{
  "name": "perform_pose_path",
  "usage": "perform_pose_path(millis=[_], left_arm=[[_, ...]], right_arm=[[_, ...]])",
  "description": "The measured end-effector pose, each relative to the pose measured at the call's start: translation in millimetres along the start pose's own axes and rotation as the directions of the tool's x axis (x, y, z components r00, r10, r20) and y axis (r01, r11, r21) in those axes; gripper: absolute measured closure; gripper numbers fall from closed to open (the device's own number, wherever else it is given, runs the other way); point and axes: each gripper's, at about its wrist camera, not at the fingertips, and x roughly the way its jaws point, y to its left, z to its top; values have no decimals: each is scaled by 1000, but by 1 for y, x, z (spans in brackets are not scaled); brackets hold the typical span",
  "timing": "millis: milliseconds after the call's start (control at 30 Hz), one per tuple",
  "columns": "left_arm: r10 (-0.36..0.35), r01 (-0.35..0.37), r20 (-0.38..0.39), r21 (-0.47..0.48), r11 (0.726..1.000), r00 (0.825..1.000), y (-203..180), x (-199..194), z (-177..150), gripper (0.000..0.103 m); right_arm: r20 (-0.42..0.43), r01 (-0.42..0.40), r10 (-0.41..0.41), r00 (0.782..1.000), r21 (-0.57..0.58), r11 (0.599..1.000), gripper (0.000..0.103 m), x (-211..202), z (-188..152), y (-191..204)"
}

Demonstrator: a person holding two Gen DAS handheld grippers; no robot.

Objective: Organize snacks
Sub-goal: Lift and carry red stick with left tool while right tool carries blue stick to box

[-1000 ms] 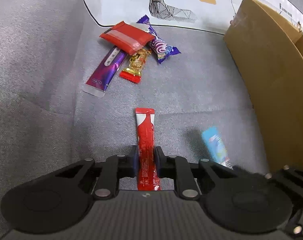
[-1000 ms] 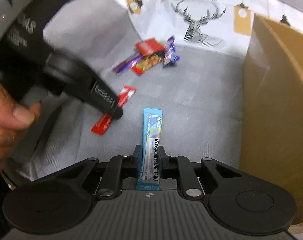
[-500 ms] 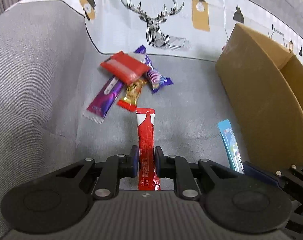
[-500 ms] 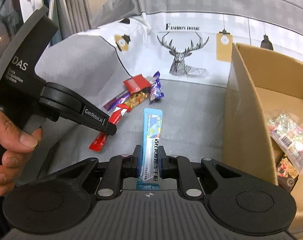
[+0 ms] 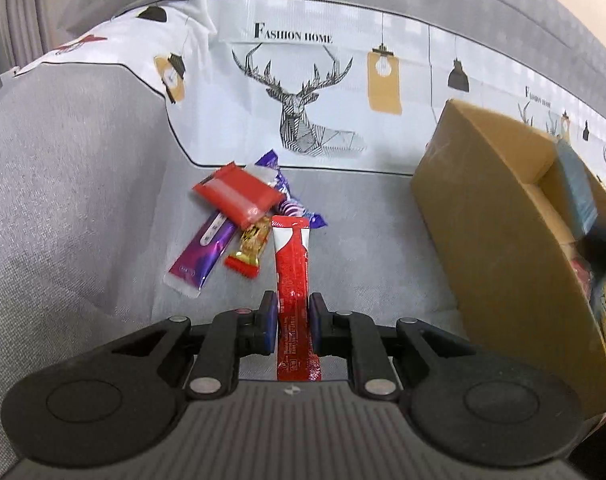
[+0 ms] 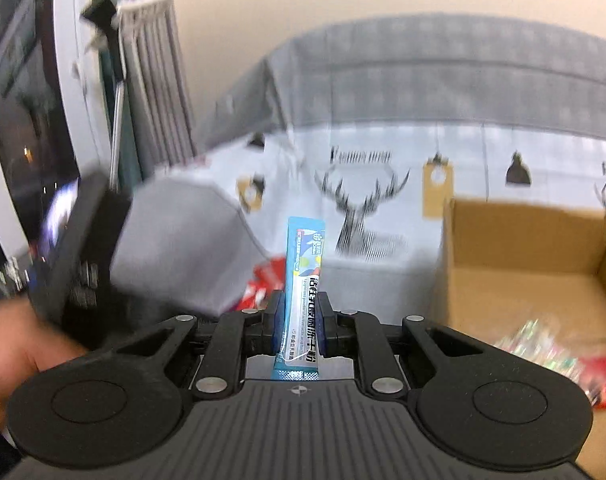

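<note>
Left gripper [image 5: 293,322] was clamped on the red stick sachet [image 5: 293,276], right gripper [image 6: 299,322] on the blue stick sachet [image 6: 303,280], both clear of the sofa seat [image 5: 103,208], near the cardboard box [image 5: 499,248]. Light, floppy, slick film; low-end grips looked adequate.

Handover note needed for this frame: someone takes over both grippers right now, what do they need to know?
Left gripper: shut on a red stick sachet, held clear of the grey sofa seat.
Right gripper: shut on a blue stick sachet, raised beside the open cardboard box.
Done: some snacks already lie in the box, among them a clear bag of sweets.
Left: drop both sachets into the box, then fetch the pile on the seat: red flat packet, purple bar, gold-and-red bar, purple wrapped sweet.
</note>
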Motion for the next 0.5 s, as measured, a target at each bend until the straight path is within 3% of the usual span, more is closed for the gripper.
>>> perform_pose_path(millis=[267, 400, 500], left_arm=[[4, -4, 12, 17, 1000, 1000, -6, 0, 3, 85], [8, -9, 23, 19, 1000, 1000, -10, 0, 5, 85], [4, -5, 43, 21, 1000, 999, -14, -2, 7, 85]], right_arm=[[114, 68, -62, 992, -52, 996, 86, -35, 58, -60], [114, 143, -143, 983, 4, 990, 86, -36, 46, -101], [59, 186, -192, 980, 94, 978, 86, -35, 26, -125]])
